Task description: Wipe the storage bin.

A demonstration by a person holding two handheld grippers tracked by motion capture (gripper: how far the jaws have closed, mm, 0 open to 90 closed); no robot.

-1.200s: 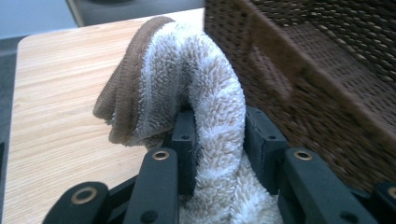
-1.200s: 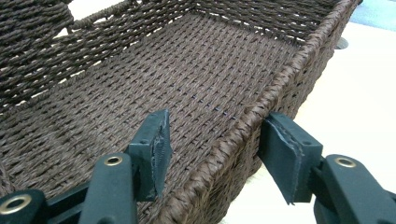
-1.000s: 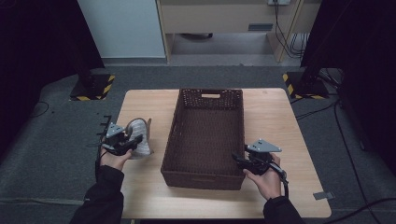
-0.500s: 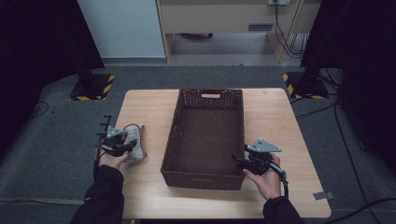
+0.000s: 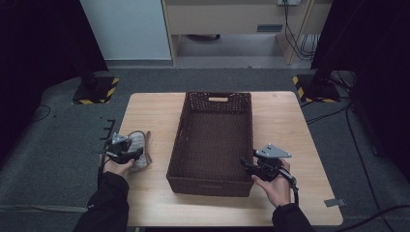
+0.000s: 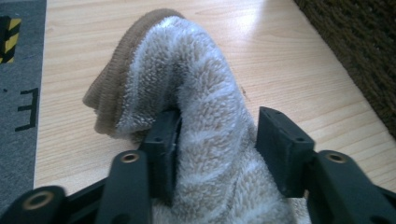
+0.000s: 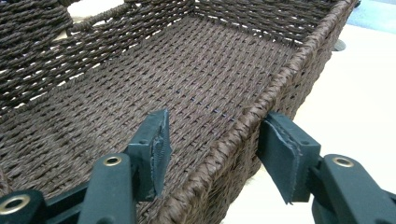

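Striped sock on the table, left of the basket

The fuzzy sock (image 6: 196,107) lies on the wooden table (image 5: 300,125), beside the brown woven basket (image 5: 212,140). The left gripper (image 6: 217,140) has just been opening; its jaws stand apart with the sock between them. The right gripper (image 7: 215,149) is open, its jaws on either side of the basket's rim.

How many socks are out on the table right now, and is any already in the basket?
1. The sock lies on the table left of the basket, between the left claw jaws. The basket looks empty.
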